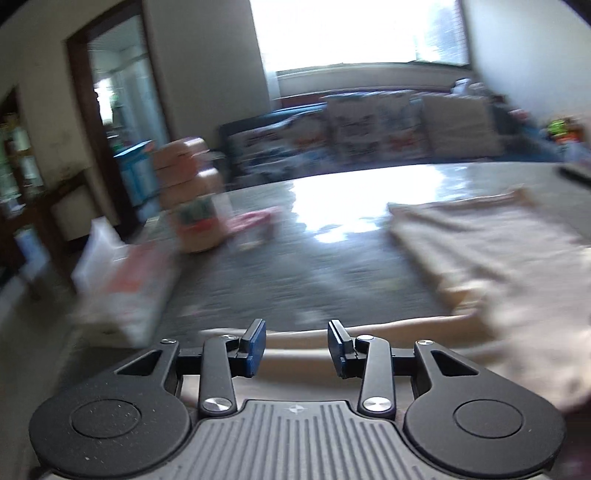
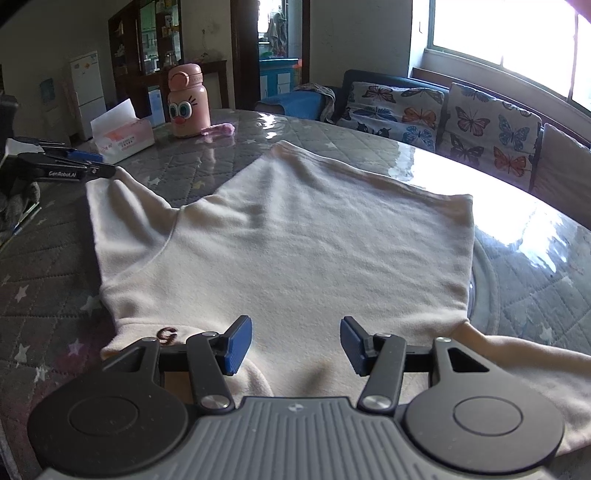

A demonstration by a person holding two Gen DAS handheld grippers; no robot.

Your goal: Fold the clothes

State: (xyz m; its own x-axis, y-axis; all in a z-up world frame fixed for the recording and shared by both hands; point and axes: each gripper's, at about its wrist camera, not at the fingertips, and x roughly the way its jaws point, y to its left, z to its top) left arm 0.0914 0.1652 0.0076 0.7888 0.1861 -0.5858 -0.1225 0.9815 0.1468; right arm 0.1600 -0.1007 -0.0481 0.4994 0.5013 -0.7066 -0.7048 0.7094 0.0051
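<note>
Cream fleece top (image 2: 288, 236) lies flat on the table (image 2: 535, 266), running lengthwise ahead of my right gripper (image 2: 296, 343), spread wide and empty. My left gripper (image 1: 296, 347), also parted and empty, sits beside the near sleeve (image 2: 118, 206).

Sunlit window (image 2: 517, 33), butterfly sofa (image 2: 436, 114), perhaps cabinets.
</note>
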